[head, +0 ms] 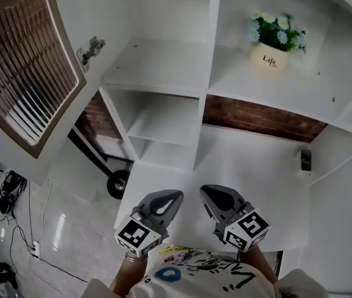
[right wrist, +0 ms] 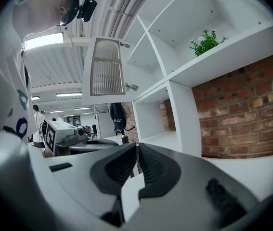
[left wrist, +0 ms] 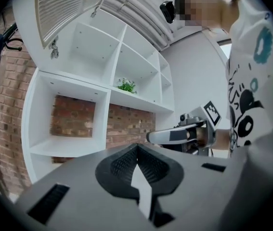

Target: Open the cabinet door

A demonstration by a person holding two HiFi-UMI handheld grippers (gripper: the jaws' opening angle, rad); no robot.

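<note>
The cabinet door (head: 23, 73), a brown-framed panel with white louvre slats, stands swung wide open at the upper left, away from the white shelf unit (head: 210, 73). Its hinge (head: 92, 45) shows on the cabinet's side wall. The compartment behind it is bare. My left gripper (head: 176, 195) and right gripper (head: 205, 190) hover side by side low over the white counter (head: 250, 160), well below the door. Both are shut with nothing between the jaws. The door (left wrist: 64, 8) shows overhead in the left gripper view, with my left gripper (left wrist: 136, 146) shut. In the right gripper view the door (right wrist: 106, 73) hangs far off beyond my shut right gripper (right wrist: 137, 146).
A pot of blue and white flowers (head: 275, 42) stands on the upper right shelf. A small dark device (head: 305, 160) lies at the counter's right end. A hand truck wheel (head: 118, 184) and cables with a power strip (head: 33, 248) are on the floor at left. Brick wall (head: 256, 120) backs the shelves.
</note>
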